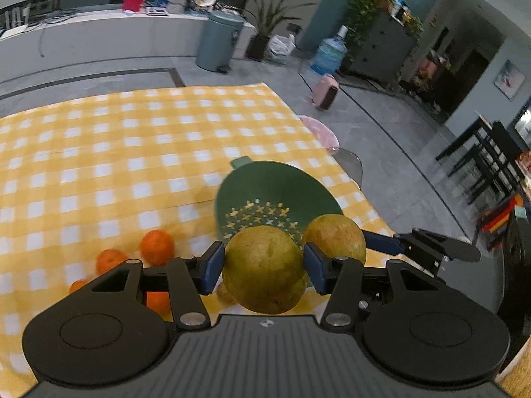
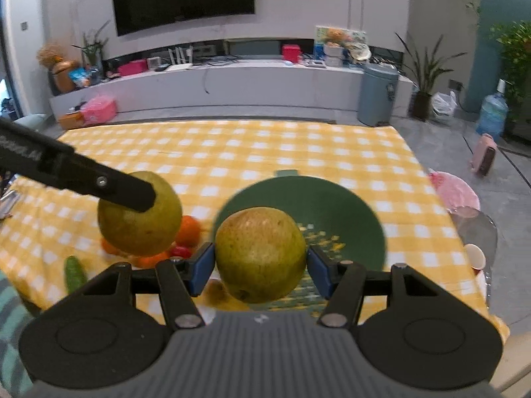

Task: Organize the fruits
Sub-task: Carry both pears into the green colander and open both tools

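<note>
On yellow checked cloth (image 2: 232,146), green colander (image 2: 348,205) empty, pears gripped above.

No legible text on anything in view.

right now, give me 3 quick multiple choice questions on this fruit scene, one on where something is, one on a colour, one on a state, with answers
1. Where does the green colander sit?
A. on the checked tablecloth
B. on the floor
C. on the TV shelf

2. What colour are the small round fruits lying on the cloth?
A. purple
B. orange
C. white

3. What is the right gripper doing?
A. hanging open with nothing in it
B. shut on a pear
C. shut on a cup

Answers:
1. A, the yellow checked tablecloth shows all round the colander.
2. B, the left wrist view shows them orange beside the left gripper.
3. B, its blue pads press both sides of the yellow-green pear.
</note>
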`<state>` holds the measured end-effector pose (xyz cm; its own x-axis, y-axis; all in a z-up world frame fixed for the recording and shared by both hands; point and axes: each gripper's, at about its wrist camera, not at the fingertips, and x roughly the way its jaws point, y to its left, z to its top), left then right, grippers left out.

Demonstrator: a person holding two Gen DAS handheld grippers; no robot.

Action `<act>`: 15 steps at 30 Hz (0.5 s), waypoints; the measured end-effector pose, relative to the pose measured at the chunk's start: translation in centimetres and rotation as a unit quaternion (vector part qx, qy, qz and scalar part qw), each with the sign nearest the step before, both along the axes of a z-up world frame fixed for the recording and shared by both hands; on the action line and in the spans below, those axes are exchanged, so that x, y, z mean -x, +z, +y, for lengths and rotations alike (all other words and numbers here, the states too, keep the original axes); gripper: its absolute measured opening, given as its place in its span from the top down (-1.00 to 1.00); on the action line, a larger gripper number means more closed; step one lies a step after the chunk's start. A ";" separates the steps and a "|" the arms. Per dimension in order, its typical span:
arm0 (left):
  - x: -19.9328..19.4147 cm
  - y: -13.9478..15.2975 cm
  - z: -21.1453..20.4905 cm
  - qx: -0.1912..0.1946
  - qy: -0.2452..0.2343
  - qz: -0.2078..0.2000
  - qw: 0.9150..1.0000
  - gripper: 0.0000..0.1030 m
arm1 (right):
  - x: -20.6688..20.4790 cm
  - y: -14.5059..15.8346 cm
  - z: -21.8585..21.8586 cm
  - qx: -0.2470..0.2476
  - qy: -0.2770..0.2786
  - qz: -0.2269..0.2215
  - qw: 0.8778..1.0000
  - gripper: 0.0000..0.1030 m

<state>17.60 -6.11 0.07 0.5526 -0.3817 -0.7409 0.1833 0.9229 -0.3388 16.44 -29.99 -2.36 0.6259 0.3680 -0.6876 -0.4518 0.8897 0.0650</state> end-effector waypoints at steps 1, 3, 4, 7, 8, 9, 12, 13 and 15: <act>-0.5 -0.1 -0.4 -0.001 -0.004 0.002 1.000 -0.07 | -0.6 -0.2 -0.3 0.000 0.001 0.007 1.000 -0.13; -1.9 -0.9 -1.3 0.000 -0.015 0.013 1.000 0.03 | -1.8 -0.8 -0.5 0.001 0.005 0.024 1.000 -0.13; -2.4 -1.4 -1.6 0.002 -0.019 0.020 1.000 0.35 | -2.4 -1.3 -0.4 0.001 0.009 0.035 0.999 -0.13; -4.5 -3.3 -2.4 0.009 -0.024 0.047 0.999 0.90 | -4.5 -2.8 -0.3 0.014 0.009 0.062 0.998 -0.12; -4.9 -3.8 -2.5 0.015 -0.026 0.055 0.998 0.90 | -4.9 -3.3 -0.4 0.010 0.011 0.071 0.997 -0.12; -5.3 -4.2 -2.6 0.016 -0.028 0.062 0.998 0.90 | -5.4 -3.8 -0.5 0.005 0.011 0.083 0.996 -0.12; -5.4 -4.9 -2.4 0.016 -0.030 0.070 0.997 0.90 | -5.7 -4.3 -0.2 0.040 0.007 0.064 0.997 -0.13; -5.4 -5.1 -2.2 0.019 -0.027 0.073 0.997 0.90 | -6.0 -4.5 -0.3 0.047 0.007 0.064 0.997 -0.13; -5.5 -5.7 -2.0 0.023 -0.024 0.079 0.996 0.90 | -7.0 -4.9 -1.2 0.023 -0.003 0.092 0.995 -0.13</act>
<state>23.10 -8.07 -5.64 0.4098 -0.4403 -0.7988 0.1679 0.8972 -0.4084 23.48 -31.22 -7.27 0.4895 0.3299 -0.8072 -0.4312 0.8961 0.1047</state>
